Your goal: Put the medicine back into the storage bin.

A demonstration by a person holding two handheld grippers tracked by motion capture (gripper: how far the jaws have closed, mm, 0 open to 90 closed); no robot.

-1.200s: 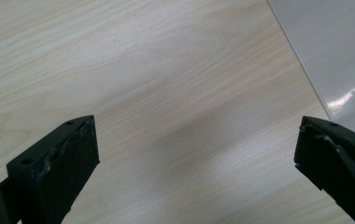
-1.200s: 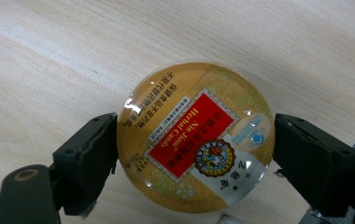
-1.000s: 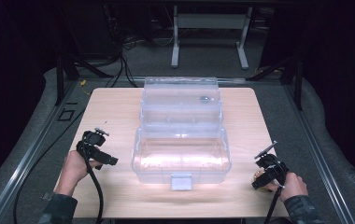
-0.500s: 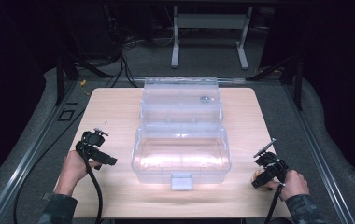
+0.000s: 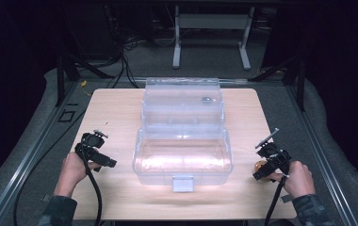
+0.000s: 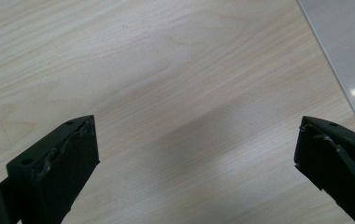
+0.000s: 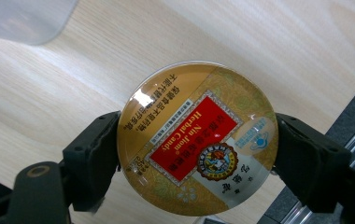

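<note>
A round gold candy tin [image 7: 196, 137] with a red label sits between the jaws of my right gripper [image 7: 196, 154], which press on both its sides above the wood table. In the high view the right gripper [image 5: 262, 170] is near the table's right front edge, with the tin [image 5: 260, 166] just showing. A clear plastic box [image 5: 183, 157] with its lid raised stands open in the middle. My left gripper [image 5: 102, 162] rests left of the box; its jaws [image 6: 196, 154] stand wide apart over bare wood, nothing between them.
The clear box's rounded corner [image 6: 348, 51] shows at the upper right of the left gripper view. The table's right edge and a metal rail [image 7: 353, 135] lie close beside the tin. A small dark item [image 5: 206, 100] lies in the raised lid.
The right gripper has shifted very slightly at the table's right front. The left gripper and the box have not moved.
</note>
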